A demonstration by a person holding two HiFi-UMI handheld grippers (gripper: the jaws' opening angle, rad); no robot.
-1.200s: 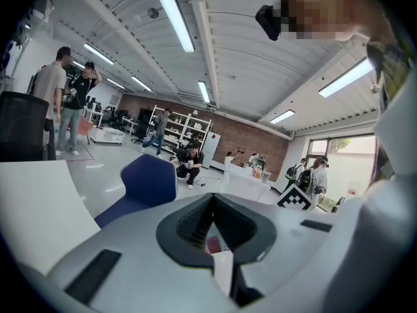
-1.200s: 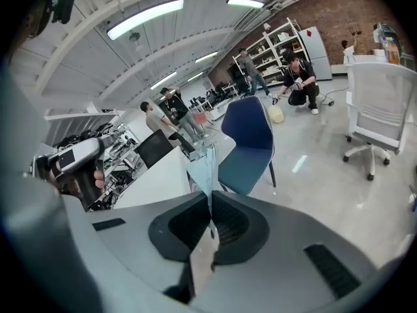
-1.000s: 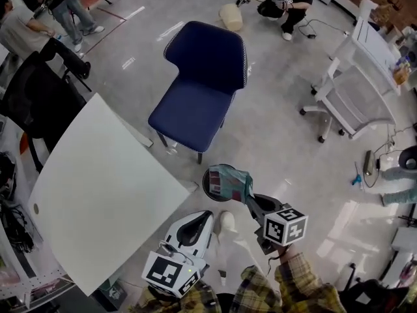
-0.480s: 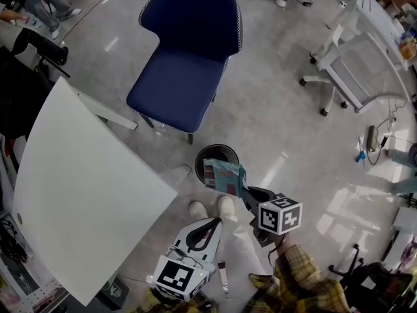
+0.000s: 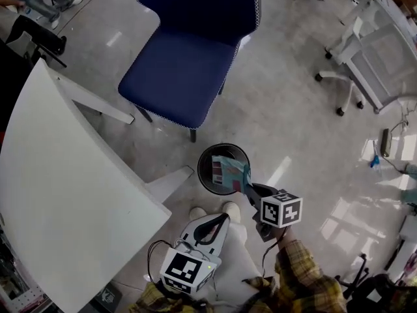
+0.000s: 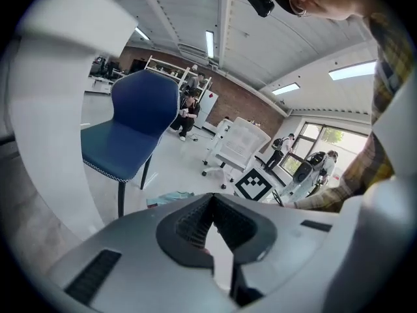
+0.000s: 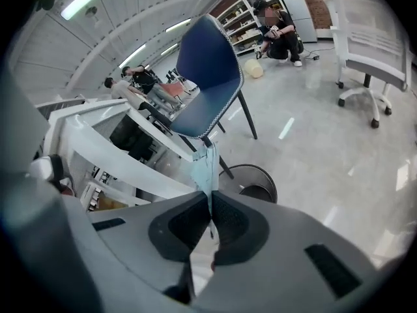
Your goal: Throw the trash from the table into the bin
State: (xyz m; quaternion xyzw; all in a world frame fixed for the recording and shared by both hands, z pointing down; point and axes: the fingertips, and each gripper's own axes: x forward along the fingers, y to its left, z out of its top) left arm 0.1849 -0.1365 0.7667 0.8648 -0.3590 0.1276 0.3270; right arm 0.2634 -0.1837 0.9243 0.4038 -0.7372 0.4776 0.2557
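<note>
A teal snack wrapper point(image 5: 229, 170) hangs over the mouth of the round black bin point(image 5: 207, 154) on the floor. My right gripper point(image 5: 249, 189) is shut on the wrapper's lower edge. In the right gripper view the wrapper point(image 7: 206, 168) rises from between the closed jaws point(image 7: 210, 201), with the bin point(image 7: 260, 169) just beyond. My left gripper point(image 5: 221, 219) hovers lower left of the bin, beside the person's white shoes. Its jaws point(image 6: 212, 199) meet with nothing between them. The wrapper point(image 6: 172, 196) shows past them.
The white table point(image 5: 65, 194) fills the left, its corner close to the bin. A blue chair point(image 5: 189, 64) stands behind the bin. A white office chair point(image 5: 384, 70) is at the far right. People crouch and stand in the distance.
Both grippers have come down toward the floor. The wrapper, still pinched in the right gripper, now hangs lower and more squarely over the bin's opening.
</note>
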